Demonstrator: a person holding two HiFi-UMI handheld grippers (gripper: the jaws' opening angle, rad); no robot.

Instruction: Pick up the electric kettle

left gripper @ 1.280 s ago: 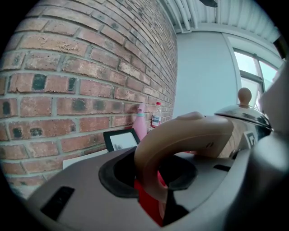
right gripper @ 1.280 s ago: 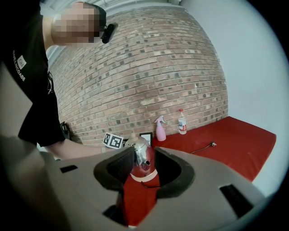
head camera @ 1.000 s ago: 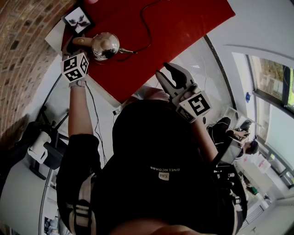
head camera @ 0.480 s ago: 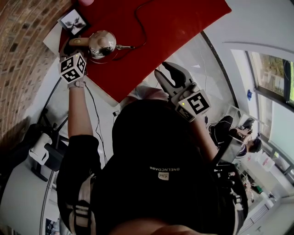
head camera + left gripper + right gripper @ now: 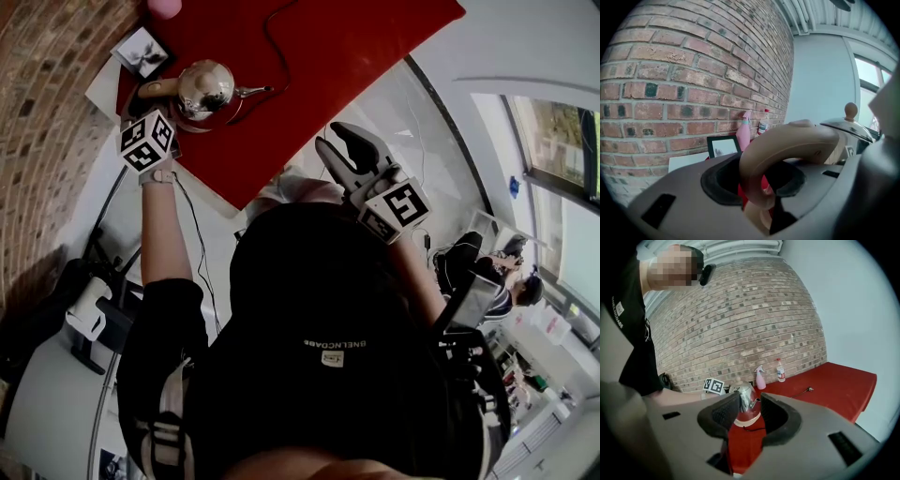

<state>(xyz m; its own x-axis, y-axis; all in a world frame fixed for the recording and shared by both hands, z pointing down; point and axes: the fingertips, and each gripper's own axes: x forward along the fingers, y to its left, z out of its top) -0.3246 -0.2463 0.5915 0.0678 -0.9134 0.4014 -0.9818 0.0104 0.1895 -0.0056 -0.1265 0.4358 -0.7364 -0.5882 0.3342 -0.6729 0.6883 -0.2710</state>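
Note:
The steel electric kettle (image 5: 206, 86) with a beige handle (image 5: 155, 89) stands on the red tablecloth (image 5: 375, 47) near the brick wall. My left gripper (image 5: 146, 129) is at that handle. In the left gripper view the handle loop (image 5: 787, 147) lies between the two jaws of the left gripper (image 5: 757, 183). Those jaws have just been opening and I see no pad pressing on it. The kettle body (image 5: 855, 136) is just beyond. My right gripper (image 5: 349, 152) hangs open and empty off the table's near corner. In the right gripper view, the kettle (image 5: 744, 408) shows far off between the right gripper's (image 5: 750, 420) jaws.
The kettle's black cord (image 5: 272, 37) runs across the cloth to a plug (image 5: 806, 390). A framed picture (image 5: 141, 52), a pink spray bottle (image 5: 760, 378) and a clear bottle (image 5: 780, 370) stand by the brick wall. The table's edge (image 5: 234, 202) lies just before me.
The left gripper has stayed at the kettle's handle and the kettle has not shifted against it. The right gripper has drifted slightly, still open.

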